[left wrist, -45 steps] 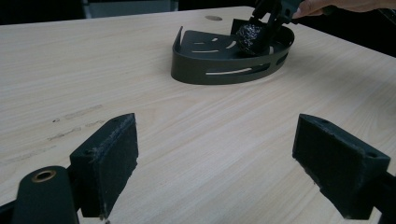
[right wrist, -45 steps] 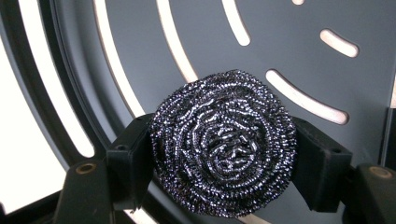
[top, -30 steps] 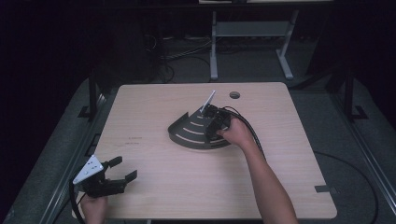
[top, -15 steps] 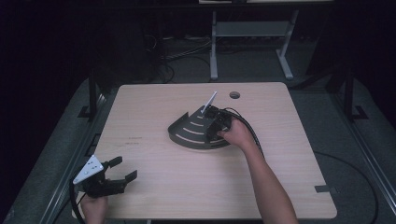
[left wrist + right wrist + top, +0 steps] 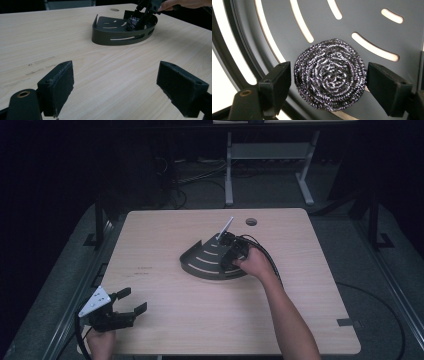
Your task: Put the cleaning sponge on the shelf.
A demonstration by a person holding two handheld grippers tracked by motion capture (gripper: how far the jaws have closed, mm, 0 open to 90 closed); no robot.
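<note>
Object: round silver steel-wire scouring pad (image 5: 329, 75), frame centre, in dark slotted metal tray (image 5: 367, 22)
Handling: judged light, springy, snag-prone
Hold: opposite rims
Right tool (image 5: 329, 82): jaws just opened, pad between, unpressed
Left tool (image 5: 120, 87): wide, empty

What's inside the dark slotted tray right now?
A steel wool scrubber lies on the floor of the tray, between the right gripper jaws, which have just been opening. The gripper and hand cover the tray's right end in the high view.

Wooden table (image 5: 165, 330), dark room
</note>
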